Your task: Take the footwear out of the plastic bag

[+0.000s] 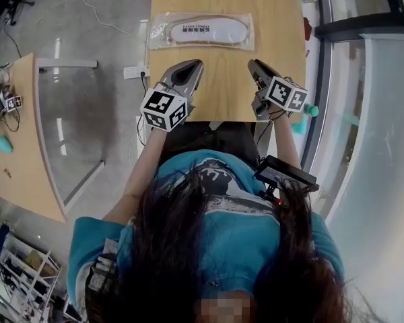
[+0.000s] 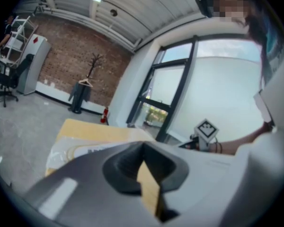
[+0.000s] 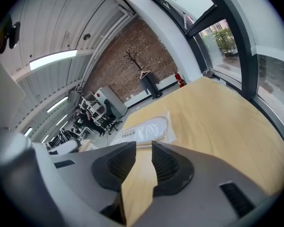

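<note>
Footwear (image 1: 211, 30) is in the plastic bag (image 1: 163, 32): a flat white oval piece with a tan edge, seen through the clear film, with a line of dark print over it that is too small to read. Bag lies flat and crosswise at the far end of the wooden table (image 1: 273, 19), well apart from both grippers, and nothing touches it. Left gripper (image 1: 196, 63) is over the near half of the table, left of centre, pointing toward the bag with its marker cube (image 1: 165, 108) at the near end. In the left gripper view the left gripper (image 2: 143, 146) is clenched, pad tips meeting, nothing gripped; only table surface shows through the slit behind the tips, and the bag (image 2: 68, 151) is just past its nose on the table (image 2: 92, 129). Right gripper (image 1: 254, 64) is over the near right part of the table, angled slightly inward, marker cube (image 1: 287, 93) toward the table's right edge. In the right gripper view the right gripper (image 3: 144, 146) has its jaws released, a narrow gap between the ribbed pads, bare table (image 3: 217, 112) showing through and nothing between them; the bag (image 3: 144, 129) lies ahead, beyond the tips. A second wooden desk (image 1: 27, 167) stands off to the left on the grey floor.
</note>
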Demonstrator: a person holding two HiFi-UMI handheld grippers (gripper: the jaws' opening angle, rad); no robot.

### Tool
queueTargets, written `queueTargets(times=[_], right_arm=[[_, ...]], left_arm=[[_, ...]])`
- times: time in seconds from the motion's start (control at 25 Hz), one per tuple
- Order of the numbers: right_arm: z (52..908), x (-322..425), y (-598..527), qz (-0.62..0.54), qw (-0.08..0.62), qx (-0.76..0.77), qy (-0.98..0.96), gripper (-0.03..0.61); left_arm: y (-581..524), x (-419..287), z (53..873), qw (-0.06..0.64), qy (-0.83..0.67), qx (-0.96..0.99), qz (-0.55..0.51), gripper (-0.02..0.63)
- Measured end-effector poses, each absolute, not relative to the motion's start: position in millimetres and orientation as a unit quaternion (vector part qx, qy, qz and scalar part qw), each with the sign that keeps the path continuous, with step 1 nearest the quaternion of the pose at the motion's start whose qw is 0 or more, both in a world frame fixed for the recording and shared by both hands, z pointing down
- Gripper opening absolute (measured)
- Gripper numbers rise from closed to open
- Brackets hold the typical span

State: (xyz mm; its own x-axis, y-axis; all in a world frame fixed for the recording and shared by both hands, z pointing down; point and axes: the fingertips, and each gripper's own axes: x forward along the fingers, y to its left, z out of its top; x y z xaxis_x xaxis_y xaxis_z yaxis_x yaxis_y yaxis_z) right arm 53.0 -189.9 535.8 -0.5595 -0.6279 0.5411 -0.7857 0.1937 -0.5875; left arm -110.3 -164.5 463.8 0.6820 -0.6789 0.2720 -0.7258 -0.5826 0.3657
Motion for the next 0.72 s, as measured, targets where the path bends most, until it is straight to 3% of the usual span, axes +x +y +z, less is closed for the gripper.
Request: queueTargets(times=[0.12,0.28,0.72], right_arm=[[553,60,-214,0.452,0.099,0.475,-0.749,0.144],[578,70,-238,0.468,0.117,0.490,-0.726,0.184],[638,67,-269,0.492,0.194,0.485,-0.696,0.199]], left_arm=[[-177,-117,474,0.243,-0.388,0.888,0.053,0.002],[-184,-116,482,0.255,-0.377,0.889,0.054,0.002],[-188,-124,497,0.270,-0.388,0.879,0.065,0.002]])
